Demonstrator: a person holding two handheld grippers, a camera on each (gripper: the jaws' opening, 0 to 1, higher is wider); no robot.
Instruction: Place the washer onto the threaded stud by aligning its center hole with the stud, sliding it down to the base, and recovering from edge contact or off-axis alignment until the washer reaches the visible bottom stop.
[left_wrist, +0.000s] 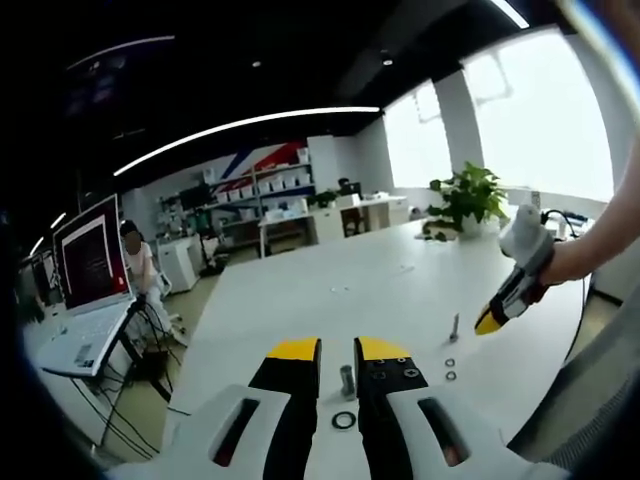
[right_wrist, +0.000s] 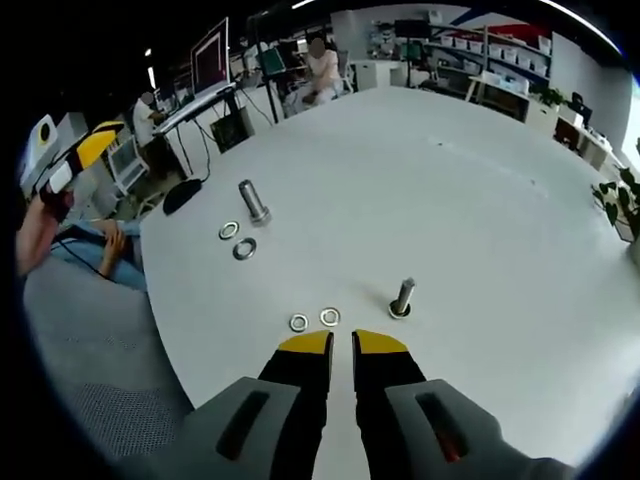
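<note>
On the white table (right_wrist: 450, 180) a small threaded stud (right_wrist: 402, 297) stands upright just beyond my right gripper (right_wrist: 342, 343), whose jaws are shut and hold nothing. Two small washers (right_wrist: 314, 320) lie flat to the stud's left, right in front of the jaw tips. Farther left stand a thicker stud (right_wrist: 254, 202) and two larger washers (right_wrist: 236, 240). My left gripper (left_wrist: 338, 350) hovers narrowly open and holds nothing. Through its gap I see the thick stud (left_wrist: 347, 380) and a washer (left_wrist: 344, 420) on the table below. The right gripper (left_wrist: 487, 322) hangs beside the small stud (left_wrist: 454, 327).
The table's curved near edge (right_wrist: 165, 300) runs close to both studs. My left gripper (right_wrist: 85, 148) is held out past that edge. A potted plant (left_wrist: 468, 195) stands at the far end. A laptop (left_wrist: 85, 340), desks and seated people are off to the side.
</note>
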